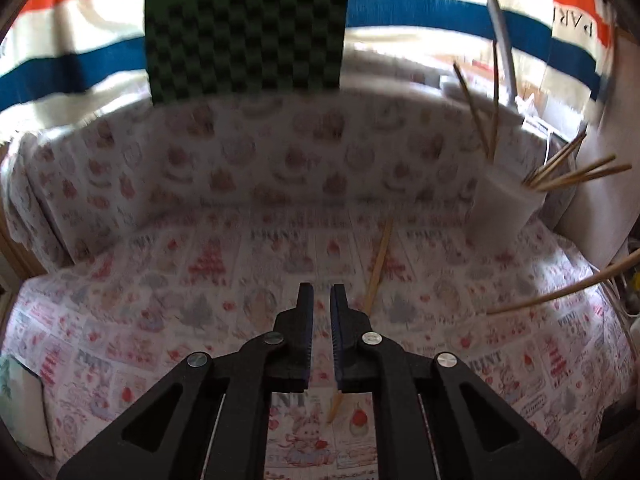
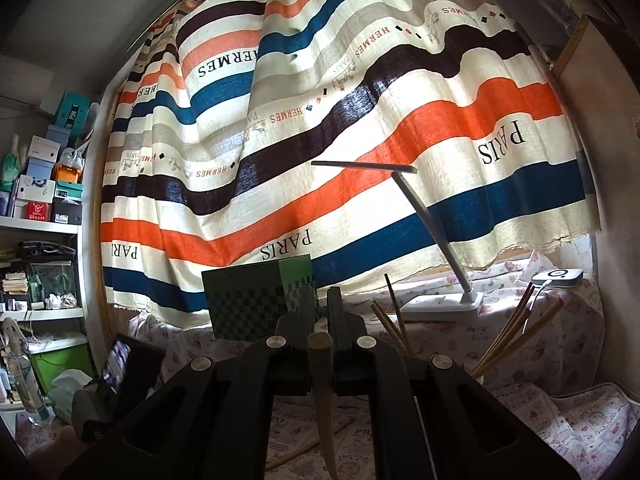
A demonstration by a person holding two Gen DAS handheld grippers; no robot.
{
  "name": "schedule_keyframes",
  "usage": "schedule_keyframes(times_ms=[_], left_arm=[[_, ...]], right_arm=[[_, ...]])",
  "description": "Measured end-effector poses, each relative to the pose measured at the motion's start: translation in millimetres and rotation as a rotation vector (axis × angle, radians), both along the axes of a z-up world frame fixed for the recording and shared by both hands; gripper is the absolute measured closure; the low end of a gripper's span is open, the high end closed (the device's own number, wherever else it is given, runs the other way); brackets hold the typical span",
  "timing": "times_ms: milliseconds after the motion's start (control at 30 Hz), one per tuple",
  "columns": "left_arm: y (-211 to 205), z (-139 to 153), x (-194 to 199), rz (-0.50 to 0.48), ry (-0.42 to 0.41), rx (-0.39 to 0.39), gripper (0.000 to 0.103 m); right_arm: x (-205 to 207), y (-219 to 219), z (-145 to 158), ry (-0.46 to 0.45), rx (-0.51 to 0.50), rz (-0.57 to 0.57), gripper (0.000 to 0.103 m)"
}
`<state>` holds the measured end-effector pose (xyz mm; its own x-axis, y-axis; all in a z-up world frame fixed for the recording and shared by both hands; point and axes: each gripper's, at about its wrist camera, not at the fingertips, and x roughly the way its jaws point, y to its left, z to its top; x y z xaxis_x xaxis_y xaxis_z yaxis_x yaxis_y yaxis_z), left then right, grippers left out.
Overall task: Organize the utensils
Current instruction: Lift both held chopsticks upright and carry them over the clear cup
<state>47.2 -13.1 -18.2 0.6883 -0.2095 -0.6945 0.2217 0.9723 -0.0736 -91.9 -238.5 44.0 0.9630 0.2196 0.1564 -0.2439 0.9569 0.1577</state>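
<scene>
- Left gripper (image 1: pixel 321 294) has its jaws almost together and empty, hovering over the desk (image 1: pixel 160 312).
- Just beside them, toward 1 o'clock, one loose chopstick (image 1: pixel 380 264) lies on the cloth, not yet collected.
- Right gripper (image 2: pixel 321 308) is clenched on a wooden chopstick (image 2: pixel 320 368).
- White cup (image 1: pixel 504 208), at 2 o'clock, already holds several chopsticks (image 1: pixel 576 172).
- I judge the task mostly done; two pieces remain.

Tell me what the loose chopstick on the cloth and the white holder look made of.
Chopstick: probably bamboo or light wood, with a pale tan matte surface and a slim taper. White holder: likely plastic, possibly glazed ceramic; it is smooth, plain and opaque, but blur hides any sheen. Table cloth: printed woven fabric, creased.
</scene>
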Motion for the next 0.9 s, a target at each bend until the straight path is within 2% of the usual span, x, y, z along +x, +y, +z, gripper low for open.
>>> schedule_keyframes(times_ms=[167,333,467,567,700,800,900], left_arm=[[-16,-17,3,-0.101,0.085,0.046,0.094],[-23,-29,7,-0.125,0.169,0.011,0.089],[-21,-33,10,-0.138,0.216,-0.039,0.089],[-21,-38,11,-0.144,0.252,-0.045,0.09],[-19,-39,12,-0.127,0.25,-0.041,0.09],[-14,-40,14,-0.11,0.257,-0.048,0.103],[-8,-33,13,-0.1,0.213,-0.085,0.103]], right_arm=[[5,-2,-1,0.022,0.012,0.003,0.096],[8,2,-3,0.037,-0.002,0.015,0.096],[10,1,-4,0.044,0.004,0.013,0.096],[10,-2,-3,0.049,0.014,0.011,0.096],[11,-4,-4,0.054,0.027,0.012,0.096],[12,-4,-4,0.058,0.028,0.01,0.096],[12,-4,-3,0.056,0.023,0.01,0.096]])
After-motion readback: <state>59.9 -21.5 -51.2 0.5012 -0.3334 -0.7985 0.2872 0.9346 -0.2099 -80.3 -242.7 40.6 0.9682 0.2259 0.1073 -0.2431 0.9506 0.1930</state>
